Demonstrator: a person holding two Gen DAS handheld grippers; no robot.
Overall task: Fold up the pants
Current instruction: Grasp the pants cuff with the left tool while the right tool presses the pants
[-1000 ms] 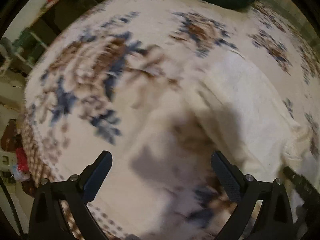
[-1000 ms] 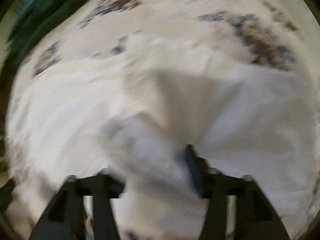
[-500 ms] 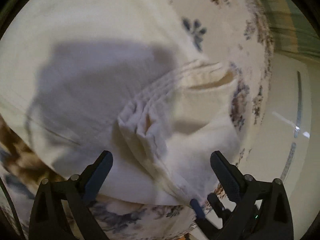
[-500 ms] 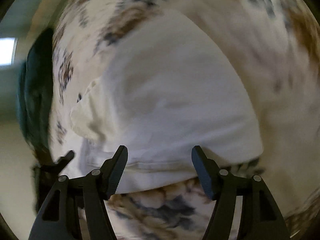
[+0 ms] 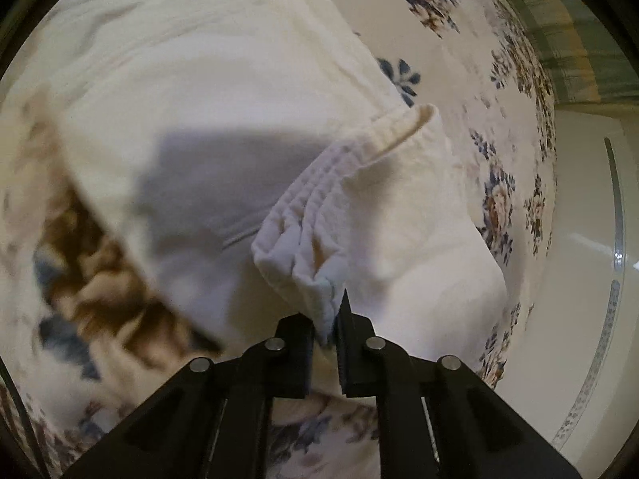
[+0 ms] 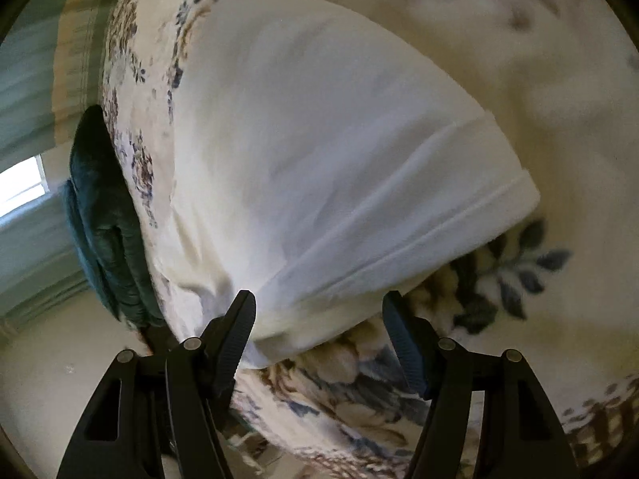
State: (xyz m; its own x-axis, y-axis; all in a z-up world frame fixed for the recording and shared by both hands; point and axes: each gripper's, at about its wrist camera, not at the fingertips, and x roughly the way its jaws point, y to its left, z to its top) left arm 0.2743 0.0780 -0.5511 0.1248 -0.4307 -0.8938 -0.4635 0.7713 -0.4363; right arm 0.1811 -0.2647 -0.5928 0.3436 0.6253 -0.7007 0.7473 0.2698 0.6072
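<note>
- Cream pants (image 5: 247, 92) lie on the floral bed cover (image 5: 499, 207), near its edge.
- Left tongs (image 5: 325, 325) have just snapped together and are clamped on the gathered waistband corner (image 5: 303, 239).
- Right tongs (image 6: 319, 331) stand apart around the hem (image 6: 399, 247), not pinching it.
- Risk: lifting now would drag one end alone and bunch the cloth; the thick waistband could slip from a shallow bite.

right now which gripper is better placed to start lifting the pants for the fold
Left. The left gripper has just closed on the gathered waistband of the white pants. The right gripper is open, its jaws either side of the hem edge, gripping nothing yet.
</note>
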